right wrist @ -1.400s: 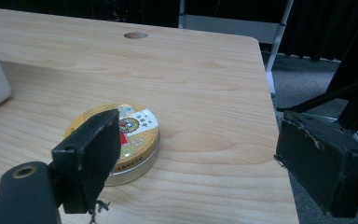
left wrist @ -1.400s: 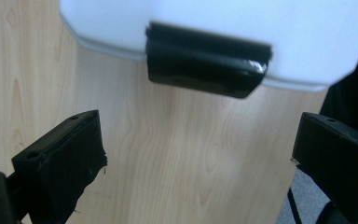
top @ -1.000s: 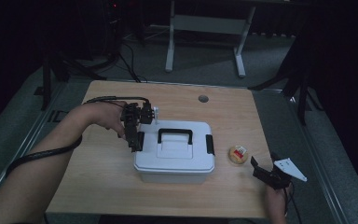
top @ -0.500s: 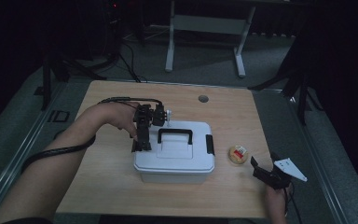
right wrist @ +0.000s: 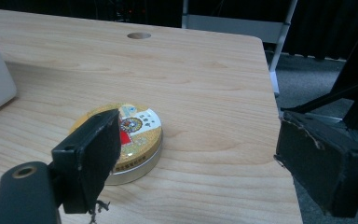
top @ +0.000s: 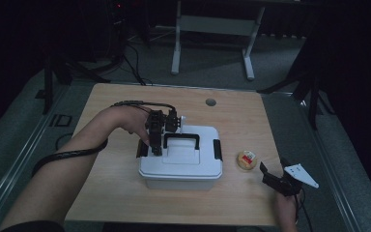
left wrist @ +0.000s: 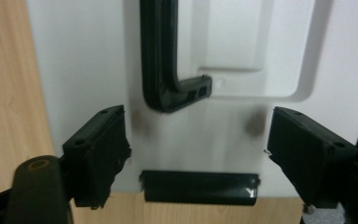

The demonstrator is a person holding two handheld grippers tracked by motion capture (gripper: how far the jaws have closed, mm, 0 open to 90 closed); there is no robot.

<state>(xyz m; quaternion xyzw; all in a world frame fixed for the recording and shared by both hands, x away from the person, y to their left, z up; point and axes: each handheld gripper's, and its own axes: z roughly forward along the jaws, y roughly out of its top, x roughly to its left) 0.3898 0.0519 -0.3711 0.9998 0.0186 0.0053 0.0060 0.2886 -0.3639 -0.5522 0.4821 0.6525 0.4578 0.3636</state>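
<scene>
White plastic box [left wrist: 88,60] — rigid, smooth, probably light; left gripper [left wrist: 198,154], jaws spread, hovers with the black latch [left wrist: 198,187] between them — the likely hold.

Left tongs [top: 155,145] shifted rightward, from beside the white box's [top: 181,166] left edge onto its lid, now hovering jaws apart over the left end of the black handle [top: 180,140] and the left latch [left wrist: 199,187]. Forearm swung further in over the tabletop [top: 111,183].
</scene>
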